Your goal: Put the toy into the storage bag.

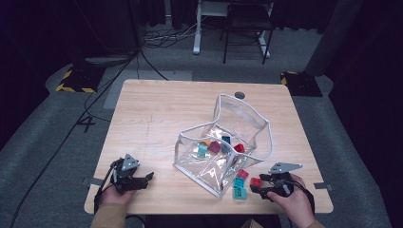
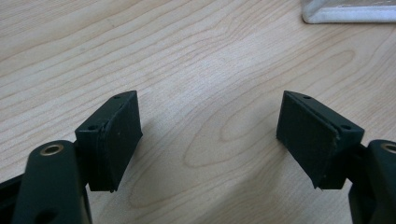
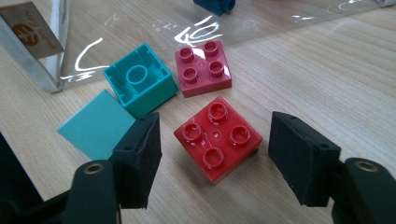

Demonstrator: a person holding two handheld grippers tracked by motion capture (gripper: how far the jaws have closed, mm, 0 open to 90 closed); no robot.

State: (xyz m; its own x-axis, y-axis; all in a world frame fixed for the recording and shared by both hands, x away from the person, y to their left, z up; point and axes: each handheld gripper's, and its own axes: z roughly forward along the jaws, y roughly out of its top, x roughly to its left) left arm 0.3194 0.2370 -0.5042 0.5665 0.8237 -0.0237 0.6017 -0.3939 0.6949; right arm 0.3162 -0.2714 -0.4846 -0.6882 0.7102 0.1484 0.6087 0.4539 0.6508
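Observation:
A red four-stud brick (image 3: 218, 140) lies on the wooden table (image 1: 157, 114) between the jaws of my right gripper (image 3: 215, 123), which is open; a gap shows between each pad and the brick. Just beyond it lie a dark pink brick (image 3: 203, 67), a teal brick (image 3: 140, 79) with its hollow side showing, and a second teal brick (image 3: 95, 123). In the high view my right gripper (image 1: 259, 186) is at the front right, by the red brick (image 1: 255, 181). My left gripper (image 1: 145, 179) rests open at the front left, its fingers (image 2: 116, 135) over bare wood.
A clear plastic bag (image 1: 247, 118) with white trim stands open in the middle right of the table, holding several coloured bricks (image 1: 215, 147). Its front corner (image 2: 345, 14) is just ahead of the left gripper. The table's front edge runs close under both hands.

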